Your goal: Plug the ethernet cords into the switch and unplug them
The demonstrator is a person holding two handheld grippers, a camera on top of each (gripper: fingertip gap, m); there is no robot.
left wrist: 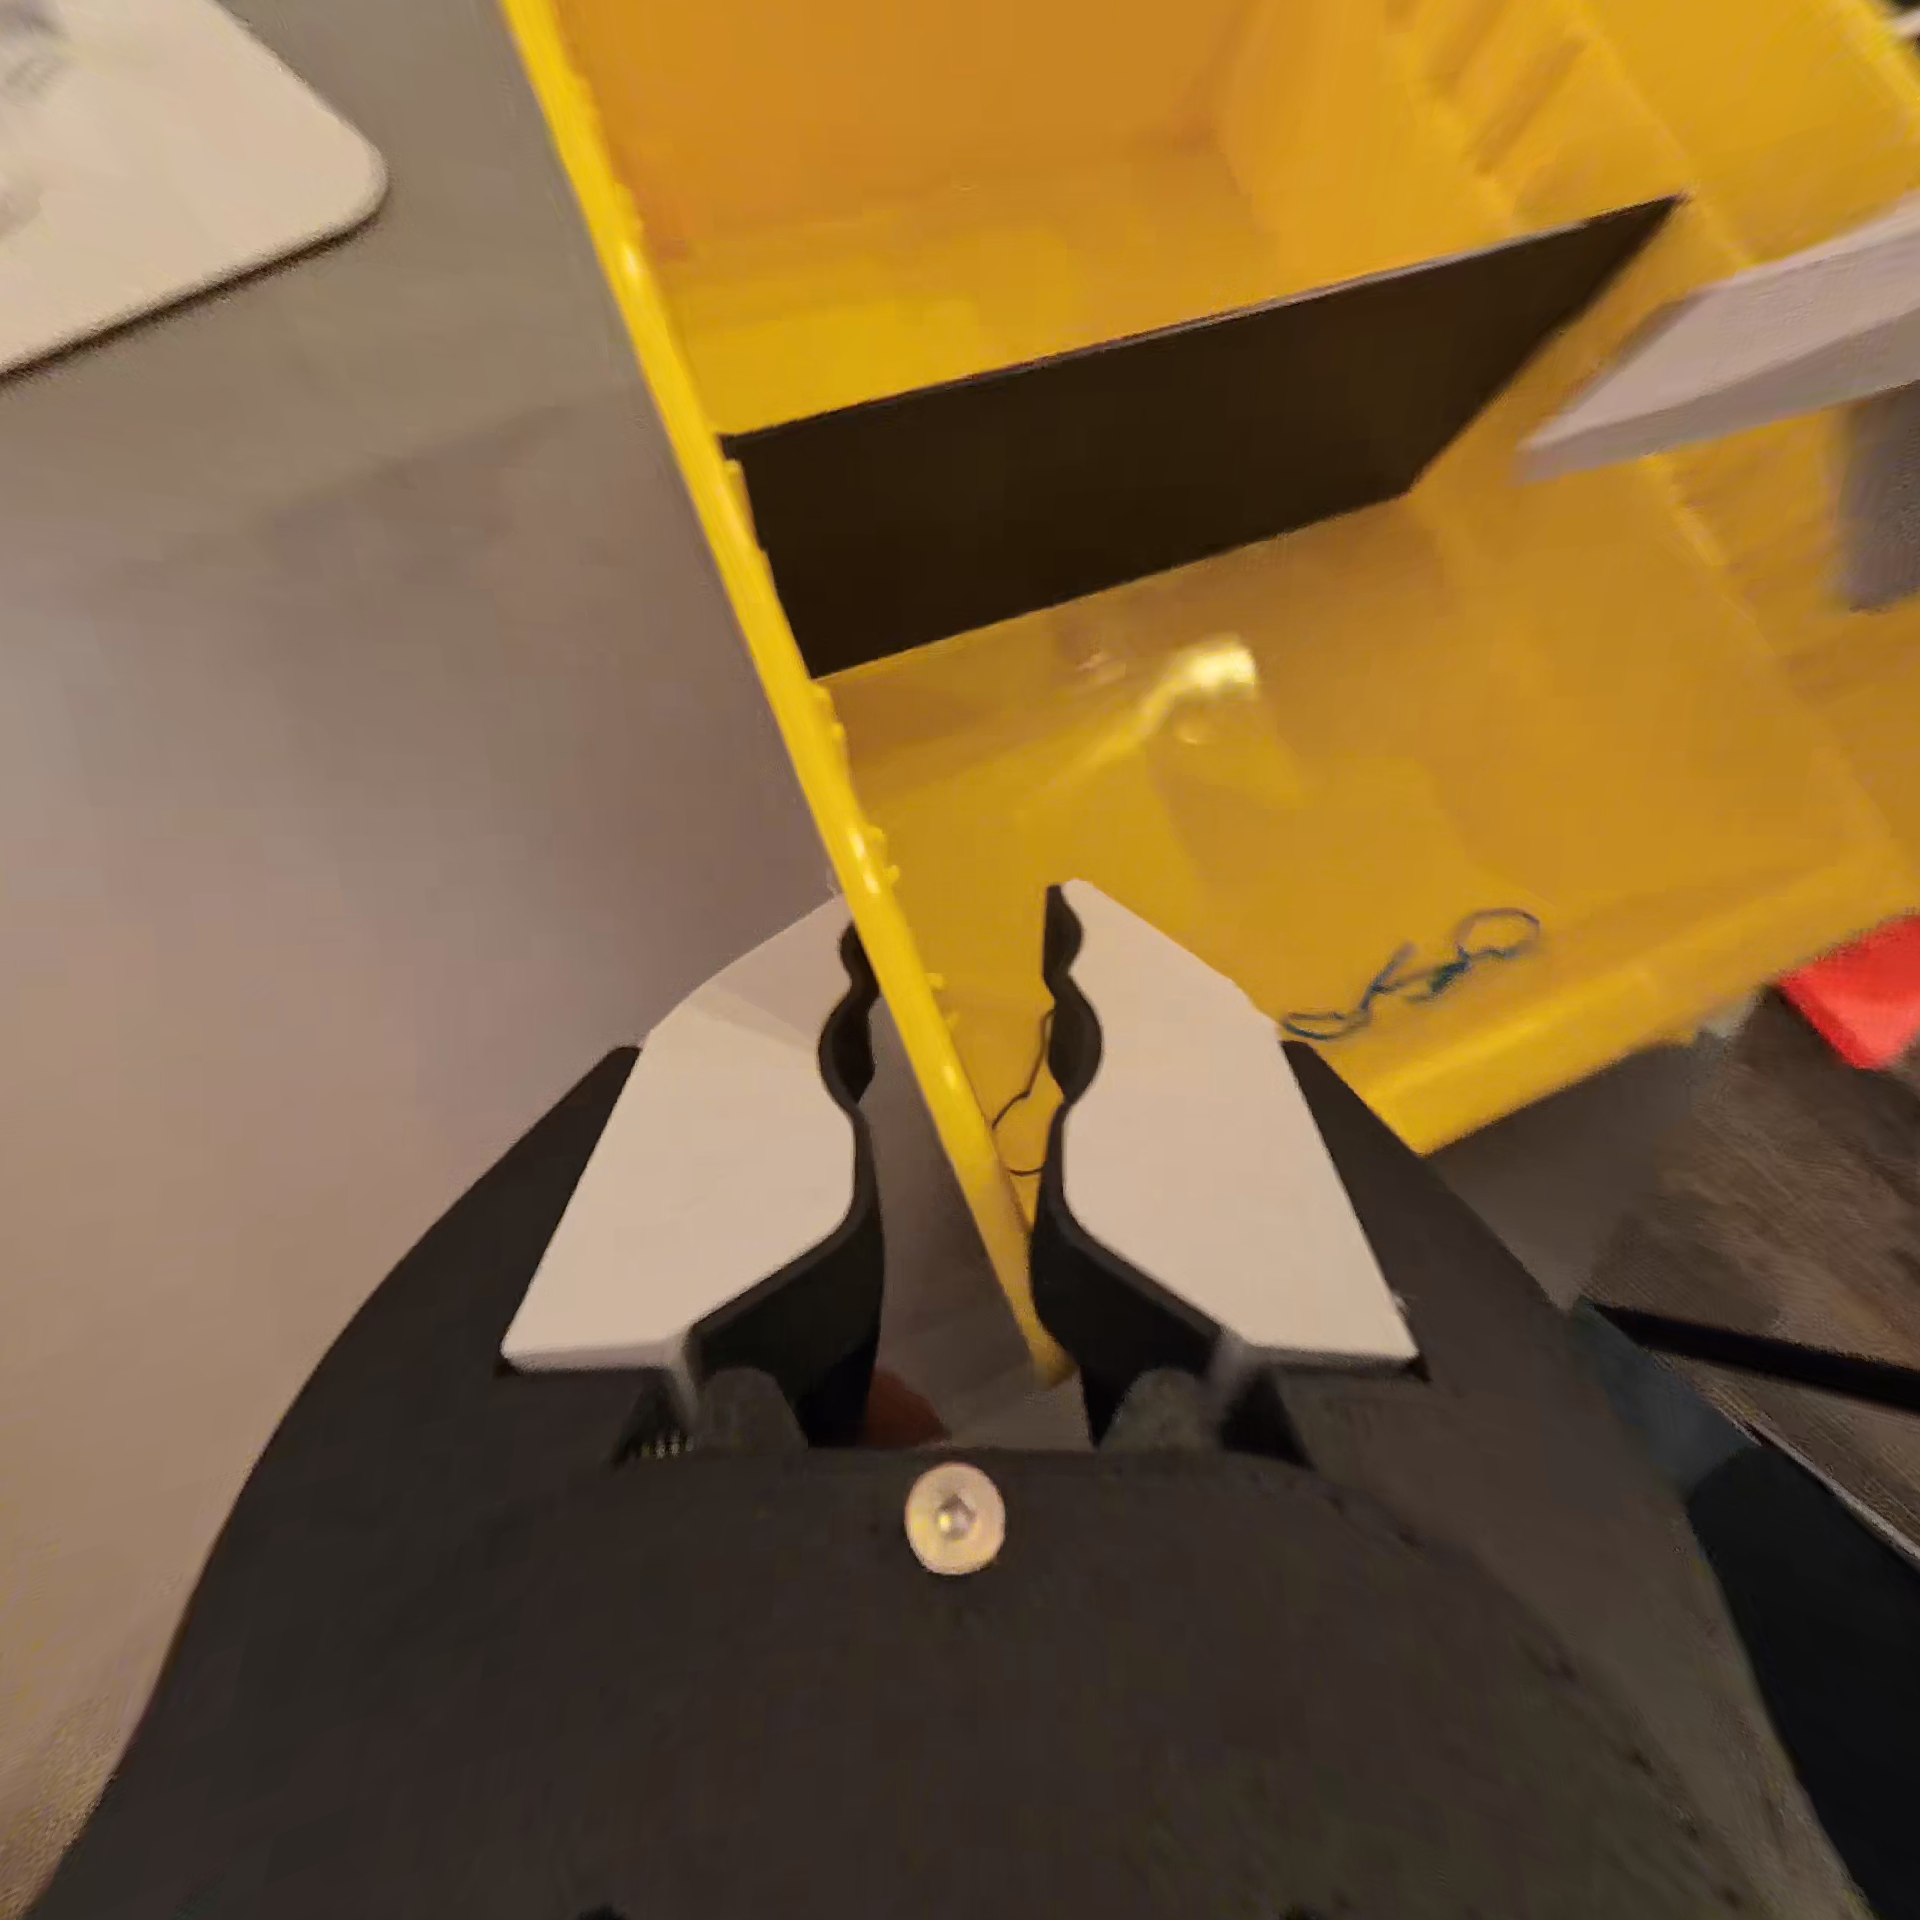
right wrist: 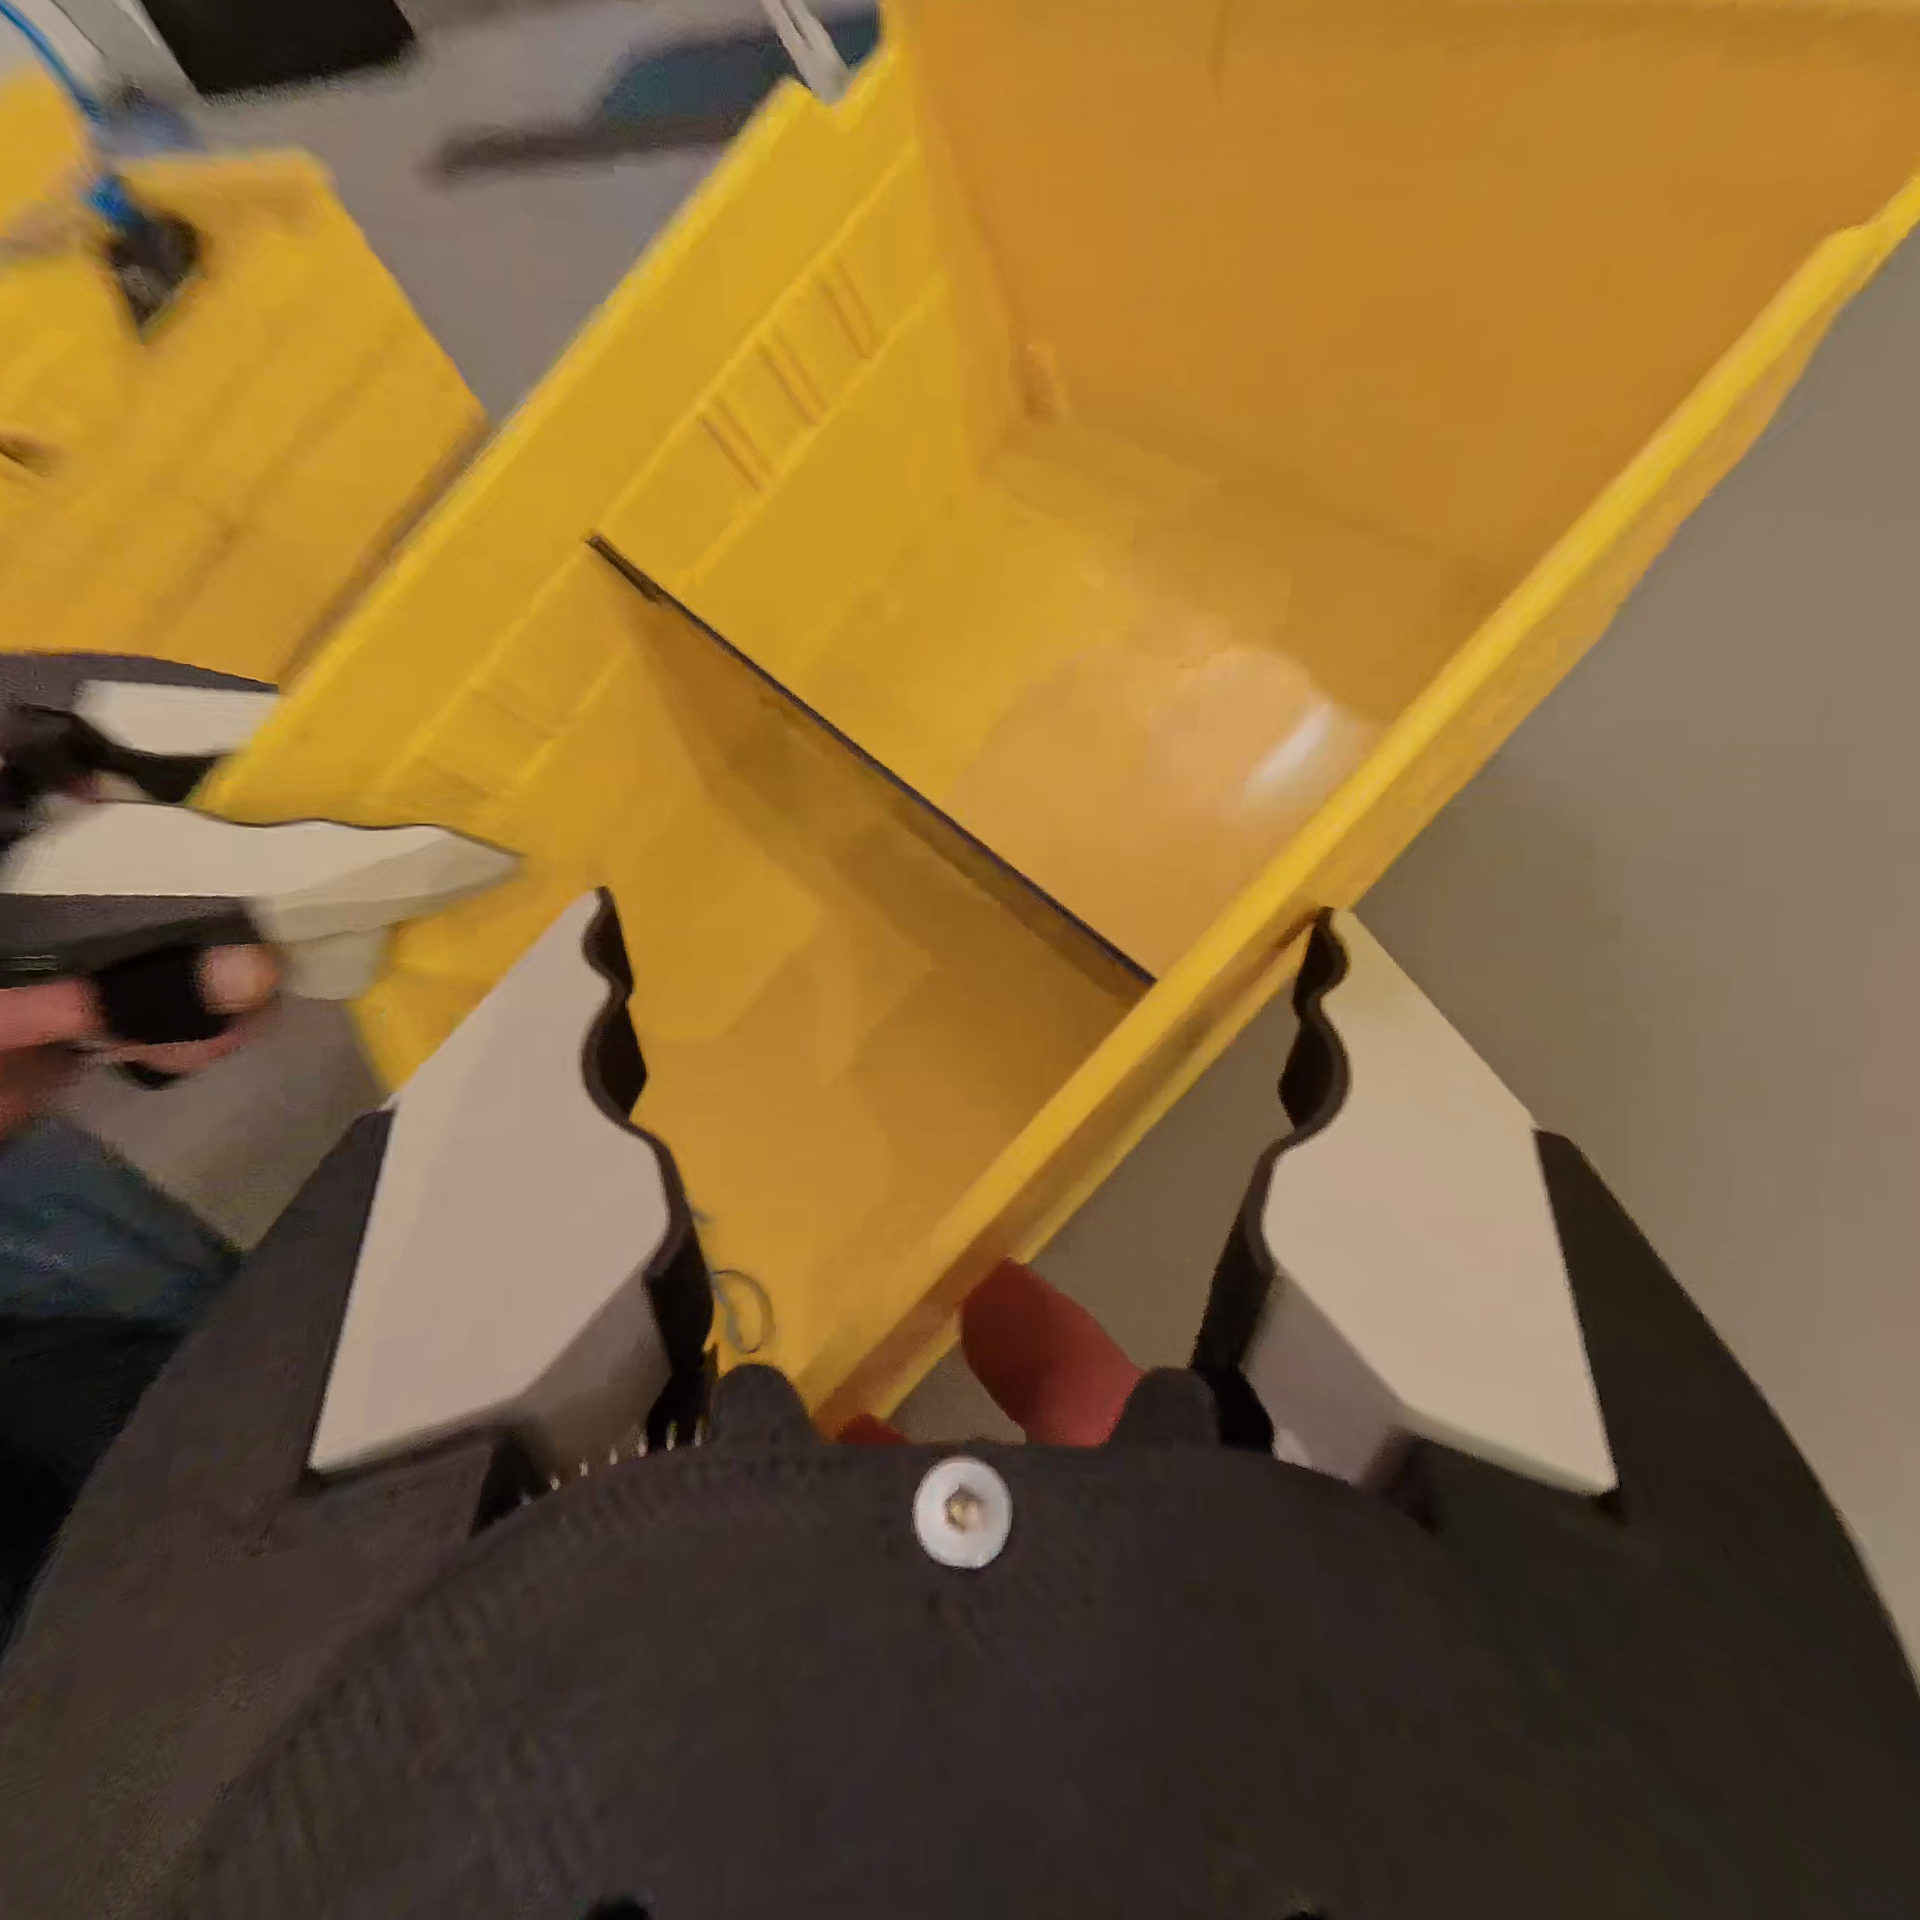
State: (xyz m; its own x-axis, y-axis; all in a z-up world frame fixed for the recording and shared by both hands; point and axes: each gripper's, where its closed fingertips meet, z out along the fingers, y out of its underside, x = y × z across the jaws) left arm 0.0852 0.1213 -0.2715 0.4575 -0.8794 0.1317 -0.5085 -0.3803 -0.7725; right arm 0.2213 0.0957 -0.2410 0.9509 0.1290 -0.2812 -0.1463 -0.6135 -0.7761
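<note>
No switch shows, and no cord that I can make out. A yellow plastic bin (left wrist: 1039,187) with a black divider (left wrist: 1143,447) fills both views. My left gripper (left wrist: 951,914) is closed to a narrow gap around the bin's left wall, which runs between the fingers. My right gripper (right wrist: 961,914) is wide open and straddles the right rim of the bin (right wrist: 1558,644), with the divider (right wrist: 883,779) ahead of it. A thin blue thread (left wrist: 1413,977) lies on the bin floor. The left gripper also shows at the left of the right wrist view (right wrist: 312,883), held by a hand (right wrist: 125,1018).
A second yellow bin (right wrist: 208,416) with something blue and black (right wrist: 114,208) stands behind on the left. A red object (left wrist: 1860,997) lies by the bin's near corner, and red shows under my right gripper (right wrist: 1039,1351). A white pad (left wrist: 156,156) lies on the grey table (left wrist: 312,727).
</note>
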